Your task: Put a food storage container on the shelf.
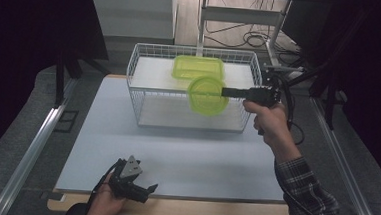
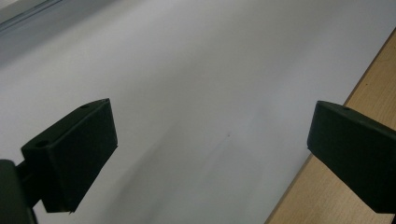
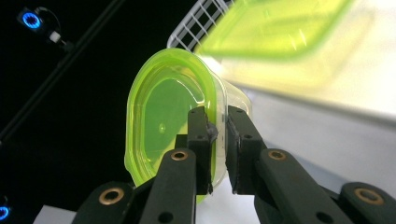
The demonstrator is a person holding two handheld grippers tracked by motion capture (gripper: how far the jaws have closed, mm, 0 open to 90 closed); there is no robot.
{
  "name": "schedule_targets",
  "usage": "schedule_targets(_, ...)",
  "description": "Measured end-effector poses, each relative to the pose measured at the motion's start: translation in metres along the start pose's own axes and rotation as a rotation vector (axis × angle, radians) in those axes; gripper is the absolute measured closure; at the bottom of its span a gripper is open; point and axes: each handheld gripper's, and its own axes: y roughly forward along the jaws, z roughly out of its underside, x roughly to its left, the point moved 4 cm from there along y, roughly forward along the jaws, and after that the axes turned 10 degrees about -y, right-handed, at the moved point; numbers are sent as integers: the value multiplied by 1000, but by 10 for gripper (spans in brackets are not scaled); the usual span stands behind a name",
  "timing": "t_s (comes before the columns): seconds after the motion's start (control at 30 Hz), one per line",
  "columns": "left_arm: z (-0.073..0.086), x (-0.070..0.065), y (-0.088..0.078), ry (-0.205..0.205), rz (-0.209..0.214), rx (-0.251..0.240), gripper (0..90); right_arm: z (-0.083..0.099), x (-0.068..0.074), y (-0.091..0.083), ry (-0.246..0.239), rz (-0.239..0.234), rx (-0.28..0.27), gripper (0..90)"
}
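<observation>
The right tongs [image 1: 228,92] clamped the round green container [image 1: 207,95] by its rim, just before the wire basket [image 1: 140,79] holding a rectangular green container [image 1: 198,67]; the left tongs [image 1: 146,190] gaped, released, over the near surface [image 1: 185,157].

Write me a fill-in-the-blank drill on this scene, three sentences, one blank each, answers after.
1. The right gripper is shut on the rim of a round ____ container.
2. A rectangular container of the same colour lies on the top shelf of the white wire ____.
3. The left gripper rests near the table's front edge with its jaws ____.

Answers: green; rack; open
</observation>
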Motion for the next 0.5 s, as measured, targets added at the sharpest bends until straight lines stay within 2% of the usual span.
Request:
schedule_targets(0.1,0,0,0,0,-1,2,15,-19,5,2,-6,2,-31,809)
schedule_targets(0.2,0,0,0,-4,1,2,15,-36,8,5,-18,24,-54,809)
schedule_targets(0.33,1,0,0,1,1,6,15,-61,8,16,-38,82,-77,809)
schedule_targets(0.5,1,1,-1,-1,4,1,15,-80,-5,35,-25,172,-72,808)
